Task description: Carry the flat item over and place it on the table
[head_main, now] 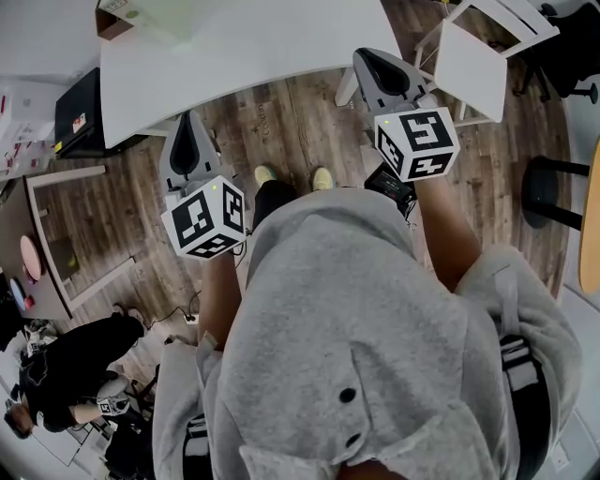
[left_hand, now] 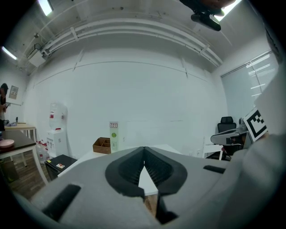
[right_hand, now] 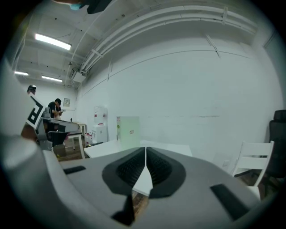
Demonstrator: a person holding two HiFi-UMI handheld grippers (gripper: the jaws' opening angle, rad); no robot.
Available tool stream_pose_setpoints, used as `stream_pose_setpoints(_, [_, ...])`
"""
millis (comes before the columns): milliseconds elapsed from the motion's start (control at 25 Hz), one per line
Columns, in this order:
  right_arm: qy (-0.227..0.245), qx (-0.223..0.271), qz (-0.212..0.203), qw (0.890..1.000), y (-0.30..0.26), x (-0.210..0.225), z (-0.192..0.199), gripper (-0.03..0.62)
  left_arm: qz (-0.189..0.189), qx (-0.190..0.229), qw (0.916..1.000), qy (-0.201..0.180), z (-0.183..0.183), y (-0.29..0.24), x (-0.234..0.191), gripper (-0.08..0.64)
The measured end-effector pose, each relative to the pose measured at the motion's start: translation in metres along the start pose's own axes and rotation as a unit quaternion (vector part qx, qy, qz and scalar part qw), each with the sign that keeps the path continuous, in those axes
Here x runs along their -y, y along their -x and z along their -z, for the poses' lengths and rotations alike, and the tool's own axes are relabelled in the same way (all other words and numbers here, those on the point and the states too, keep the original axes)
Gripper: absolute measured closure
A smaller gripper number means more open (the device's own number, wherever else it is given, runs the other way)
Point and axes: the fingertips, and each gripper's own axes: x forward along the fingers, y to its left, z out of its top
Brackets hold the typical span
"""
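Both grippers are held out in front of a person in a grey hoodie, above the wood floor and short of the white table [head_main: 253, 47]. My left gripper [head_main: 187, 120] is shut with nothing in it; in the left gripper view its jaws [left_hand: 144, 151] meet at the tip. My right gripper [head_main: 368, 60] is also shut and empty, its jaws [right_hand: 145, 150] pressed together. A pale green flat panel [right_hand: 128, 130] stands upright at the table's far left corner [head_main: 155, 13], beyond both grippers. From the left gripper it shows edge-on [left_hand: 113, 136].
A brown compartment box [left_hand: 102, 145] sits on the table beside the panel. A white chair [head_main: 472, 61] stands at the right, with a black stool [head_main: 551, 192] nearer. A black case [head_main: 79, 112] and a framed panel [head_main: 70, 234] lie at the left. A person in black [head_main: 66, 370] crouches at the lower left.
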Motion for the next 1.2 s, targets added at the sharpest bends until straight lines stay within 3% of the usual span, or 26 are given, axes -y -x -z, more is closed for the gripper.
stream_pose_setpoints(560, [0.007,0.003,0.002,1.0,0.002,-0.005,-0.003,0.565,0.001,0.006,1.0,0.0,-0.005,0.003,-0.004,0.538])
stream_pose_setpoints(800, [0.014,0.003,-0.004,1.0,-0.002,-0.01,-0.004,0.564,-0.004,0.014,0.9996,-0.025,-0.009,0.005,-0.006,0.538])
stream_pose_setpoints(1200, [0.024,-0.001,-0.005,1.0,-0.002,-0.011,-0.001,0.563,-0.007,0.01,0.9996,-0.025,-0.007,0.006,-0.002,0.538])
